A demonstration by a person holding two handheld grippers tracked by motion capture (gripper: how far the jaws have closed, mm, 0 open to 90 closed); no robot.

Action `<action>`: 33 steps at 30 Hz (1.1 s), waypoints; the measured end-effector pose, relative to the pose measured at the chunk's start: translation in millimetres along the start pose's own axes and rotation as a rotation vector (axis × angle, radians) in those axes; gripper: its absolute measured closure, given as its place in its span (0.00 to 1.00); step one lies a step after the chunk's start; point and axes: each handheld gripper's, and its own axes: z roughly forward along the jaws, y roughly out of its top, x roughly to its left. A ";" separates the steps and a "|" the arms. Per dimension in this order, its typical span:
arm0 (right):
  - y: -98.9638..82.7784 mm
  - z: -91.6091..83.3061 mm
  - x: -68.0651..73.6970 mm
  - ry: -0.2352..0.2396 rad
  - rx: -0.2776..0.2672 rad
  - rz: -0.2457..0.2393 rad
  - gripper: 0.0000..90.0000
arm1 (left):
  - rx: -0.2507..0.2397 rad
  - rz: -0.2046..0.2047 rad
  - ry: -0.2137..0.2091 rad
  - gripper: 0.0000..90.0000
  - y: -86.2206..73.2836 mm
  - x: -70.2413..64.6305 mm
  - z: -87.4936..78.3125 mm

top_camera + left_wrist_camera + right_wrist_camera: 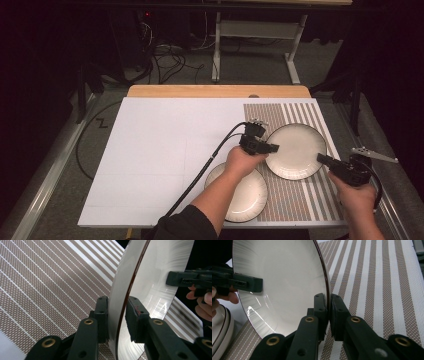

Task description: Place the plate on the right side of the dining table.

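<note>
A cream plate (295,145) with a dark rim lies on the striped mat (300,200) at the table's right. My left gripper (272,148) pinches its left rim, and my right gripper (321,159) pinches the opposite rim. In the left gripper view the plate (155,265) stands edge-on between the jaws of my left gripper (117,302), with both pads against the rim. In the right gripper view my right gripper (329,298) is shut tight on the plate's (282,277) edge. Each view shows the other gripper's tip across the plate.
Another cream plate (252,192) sits near the front edge, partly under the left forearm; in the right gripper view it (219,325) looks like a stack of two. A white board (160,150) covers the table's left part. Cables trail on the floor beyond.
</note>
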 end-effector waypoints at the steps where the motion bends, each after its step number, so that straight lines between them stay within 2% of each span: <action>1: 0.0 0.2 -0.3 0.000 0.000 -0.001 0.97 | 0.001 -0.001 0.000 0.80 0.2 0.3 0.3; 6: 0.0 0.7 0.2 -0.003 0.002 -0.001 0.97 | 0.003 -0.014 0.012 0.78 0.1 1.4 2.4; 7: 0.2 1.0 0.3 -0.001 -0.001 -0.006 0.97 | 0.000 -0.010 0.031 0.76 0.2 1.3 2.5; 9: 0.3 1.9 1.2 -0.013 0.001 -0.010 0.96 | -0.009 -0.011 0.030 0.67 0.7 1.5 1.3; 10: 0.3 1.9 1.2 -0.013 0.001 -0.010 0.96 | -0.022 -0.018 0.029 0.67 2.0 1.6 -1.1; 11: 0.2 3.3 -0.1 -0.015 0.003 -0.005 0.96 | -0.029 -0.020 0.035 0.58 2.9 1.3 -2.9; 12: 0.2 3.3 -0.1 -0.015 0.003 -0.005 0.96 | -0.036 -0.016 0.046 0.58 3.9 0.7 -5.9; 14: 0.3 4.5 -0.9 -0.014 0.004 0.000 0.96 | -0.056 -0.013 0.058 0.52 4.3 0.0 -13.8; 20: 1.0 7.1 -0.4 -0.037 0.009 0.000 0.95 | -0.107 0.019 0.070 0.45 -3.7 1.2 -37.9; 24: 1.5 7.9 0.7 -0.054 0.012 0.004 0.94 | -0.139 0.033 0.086 0.43 -16.4 4.6 -63.3; 25: 1.6 8.0 1.2 -0.059 0.013 0.008 0.94 | -0.139 0.033 0.086 0.42 -16.4 4.6 -63.3; 26: 1.6 8.0 1.2 -0.059 0.013 0.008 0.94 | -0.149 0.039 0.097 0.42 -19.2 4.8 -69.1; 27: 1.6 8.4 1.5 -0.066 0.012 0.009 0.94 | -0.175 0.049 0.114 0.40 -26.2 6.0 -83.4; 28: 1.6 8.4 1.5 -0.066 0.012 0.009 0.94 | -0.175 0.049 0.114 0.39 -26.2 6.0 -83.4; 33: 1.5 9.8 2.7 -0.082 0.012 0.019 0.94 | -0.221 0.086 0.157 0.35 -44.5 10.1 -116.4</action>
